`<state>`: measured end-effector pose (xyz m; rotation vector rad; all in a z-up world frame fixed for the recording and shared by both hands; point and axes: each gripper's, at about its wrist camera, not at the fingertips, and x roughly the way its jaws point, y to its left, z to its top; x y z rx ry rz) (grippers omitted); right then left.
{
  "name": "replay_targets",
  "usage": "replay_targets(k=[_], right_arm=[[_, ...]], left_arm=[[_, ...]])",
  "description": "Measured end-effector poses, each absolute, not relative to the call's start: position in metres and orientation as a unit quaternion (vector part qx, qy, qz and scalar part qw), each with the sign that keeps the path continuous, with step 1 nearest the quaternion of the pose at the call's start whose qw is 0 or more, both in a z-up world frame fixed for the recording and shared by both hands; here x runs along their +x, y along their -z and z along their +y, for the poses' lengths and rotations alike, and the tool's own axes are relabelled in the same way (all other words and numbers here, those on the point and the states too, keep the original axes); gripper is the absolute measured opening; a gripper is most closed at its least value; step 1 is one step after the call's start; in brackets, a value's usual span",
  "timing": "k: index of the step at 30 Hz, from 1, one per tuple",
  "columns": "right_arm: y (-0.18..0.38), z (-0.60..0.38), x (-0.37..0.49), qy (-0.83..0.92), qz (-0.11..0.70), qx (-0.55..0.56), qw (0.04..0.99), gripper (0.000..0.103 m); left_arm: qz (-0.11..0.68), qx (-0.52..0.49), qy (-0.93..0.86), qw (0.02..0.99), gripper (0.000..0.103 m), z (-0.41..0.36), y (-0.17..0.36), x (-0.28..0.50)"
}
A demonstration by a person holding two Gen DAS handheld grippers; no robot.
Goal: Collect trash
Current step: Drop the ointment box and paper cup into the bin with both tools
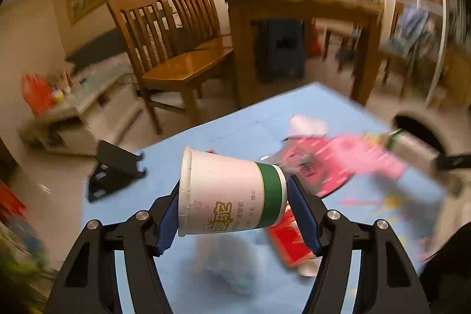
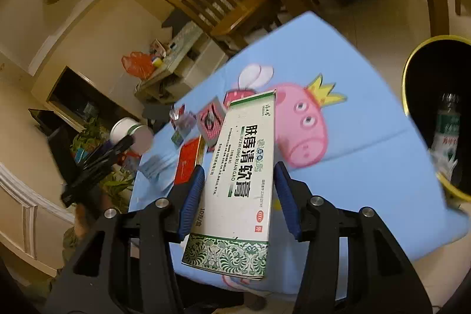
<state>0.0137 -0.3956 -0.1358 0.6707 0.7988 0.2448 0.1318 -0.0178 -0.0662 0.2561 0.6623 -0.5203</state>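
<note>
A white paper cup [image 1: 223,181] with a green band lies sideways between the blue pads of my left gripper [image 1: 234,196]. The gripper is shut on it, one pad at the rim and one at the base, above the blue cartoon tablecloth [image 1: 235,131]. My right gripper [image 2: 240,168] is shut on a long white-and-green medicine box [image 2: 244,167], held over the same cloth [image 2: 353,137]. The right wrist view also shows the left gripper [image 2: 117,146] with the cup [image 2: 129,131] at the table's left edge.
A black bin with a gold rim [image 2: 405,84] stands off the table's right side with a bottle [image 2: 447,125] inside. A flat red packet [image 2: 188,161], small wrappers [image 2: 210,122] and a crumpled clear wrapper [image 1: 232,264] lie on the cloth. Wooden chairs [image 1: 176,49] and a black stand [image 1: 114,169] are beyond.
</note>
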Motion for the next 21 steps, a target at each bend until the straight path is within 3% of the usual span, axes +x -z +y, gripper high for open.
replay_targets(k=[9, 15, 21], right_arm=[[0.163, -0.469, -0.006, -0.030, 0.365, 0.372, 0.853, 0.049], [0.148, -0.530, -0.023, 0.102, 0.345, 0.339, 0.869, 0.049], [0.183, -0.568, -0.024, 0.166, 0.377, 0.344, 0.844, 0.050]], left_arm=[[0.327, 0.070, 0.332, 0.882, 0.066, -0.061, 0.050, 0.094], [0.332, 0.087, 0.406, 0.847, 0.066, -0.144, 0.049, 0.068], [0.347, 0.116, 0.455, 0.812, 0.066, -0.227, 0.068, 0.048]])
